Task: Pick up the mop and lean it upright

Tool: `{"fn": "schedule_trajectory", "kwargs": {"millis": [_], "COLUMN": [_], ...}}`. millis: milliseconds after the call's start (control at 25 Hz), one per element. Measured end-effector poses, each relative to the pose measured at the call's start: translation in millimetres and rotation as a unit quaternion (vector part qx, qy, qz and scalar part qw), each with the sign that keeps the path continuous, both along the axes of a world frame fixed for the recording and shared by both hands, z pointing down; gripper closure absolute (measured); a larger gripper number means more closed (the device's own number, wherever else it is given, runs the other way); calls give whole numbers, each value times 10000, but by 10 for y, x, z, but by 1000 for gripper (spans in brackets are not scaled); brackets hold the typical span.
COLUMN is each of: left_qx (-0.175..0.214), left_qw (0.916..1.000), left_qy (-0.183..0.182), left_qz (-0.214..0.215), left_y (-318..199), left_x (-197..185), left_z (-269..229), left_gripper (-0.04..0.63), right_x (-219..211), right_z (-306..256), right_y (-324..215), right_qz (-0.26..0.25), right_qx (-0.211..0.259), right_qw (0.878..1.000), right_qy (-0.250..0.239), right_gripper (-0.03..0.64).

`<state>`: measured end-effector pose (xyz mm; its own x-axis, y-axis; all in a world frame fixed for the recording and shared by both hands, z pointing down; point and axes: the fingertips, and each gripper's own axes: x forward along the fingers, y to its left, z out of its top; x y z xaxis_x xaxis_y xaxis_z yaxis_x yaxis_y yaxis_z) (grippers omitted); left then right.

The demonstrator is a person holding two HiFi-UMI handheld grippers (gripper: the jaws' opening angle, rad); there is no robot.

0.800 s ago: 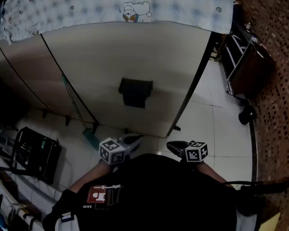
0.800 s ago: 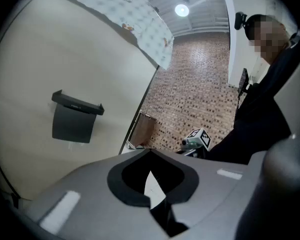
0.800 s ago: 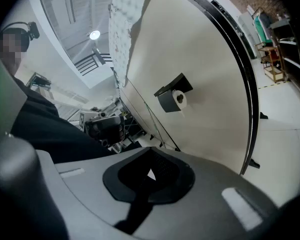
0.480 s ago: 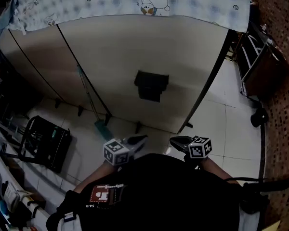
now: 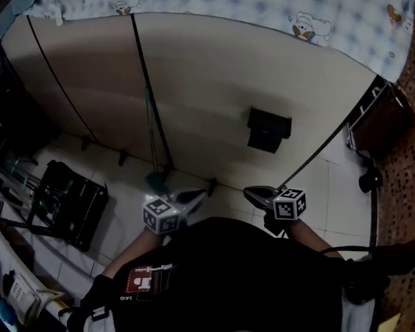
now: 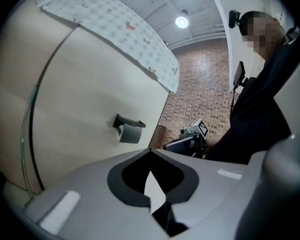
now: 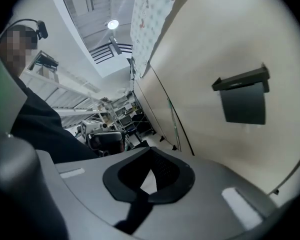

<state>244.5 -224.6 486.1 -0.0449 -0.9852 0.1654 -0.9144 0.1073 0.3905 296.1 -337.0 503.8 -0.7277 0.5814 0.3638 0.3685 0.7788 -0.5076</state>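
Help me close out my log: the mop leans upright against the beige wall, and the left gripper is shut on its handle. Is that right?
Not quite. The mop does lean upright against the beige wall, but the left gripper is shut on nothing. The left gripper view shows its jaws together with nothing between them, away from the mop.

Right gripper [image 7: 150,151], fingers [image 7: 225,184] together and empty, before beige panel [image 7: 215,44] with dark holder [image 7: 244,101].
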Motion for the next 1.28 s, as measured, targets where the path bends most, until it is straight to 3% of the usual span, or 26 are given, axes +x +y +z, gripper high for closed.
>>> {"fn": "schedule_trajectory", "kwargs": {"millis": [120, 280, 400, 600, 680, 880, 1040, 1280], "left_qx": [68, 173, 113, 61, 57, -262, -91, -22], "left_qw": [9994, 9983, 9976, 9943, 9929, 9943, 9930, 9982], "left_qy": [225, 268, 346, 47, 124, 34, 147, -33], "left_qz": [-246, -492, -593, -1064, -1182, -1032, -1168, -603], "left_y": [413, 713, 734, 550, 453, 211, 375, 899], "left_x": [-265, -466, -578, -942, -1011, -1190, -1523, -2139], "left_z": [-3, 29, 79, -29, -37, 16, -26, 117], "left_gripper": [594, 594, 594, 594, 594, 594, 594, 594], "right_x": [-320, -551, -728, -1137, -1271, -1621, -1858, -2420], "right_z": [-87, -110, -87, -100, -117, -120, -69, -43], "right_y": [489, 875, 864, 556, 465, 363, 489, 956], "right_qz": [-359, -823, -1008, -1318, -1448, -1710, -1719, -1123], "right_qx": [153, 318, 344, 314, 250, 213, 214, 401], "right_qw": [9992, 9961, 9943, 9906, 9888, 9843, 9842, 9920], "right_qy": [-55, -78, -69, -196, -252, -395, -378, -411], "right_gripper": [603, 603, 603, 603, 603, 603, 603, 603]}}
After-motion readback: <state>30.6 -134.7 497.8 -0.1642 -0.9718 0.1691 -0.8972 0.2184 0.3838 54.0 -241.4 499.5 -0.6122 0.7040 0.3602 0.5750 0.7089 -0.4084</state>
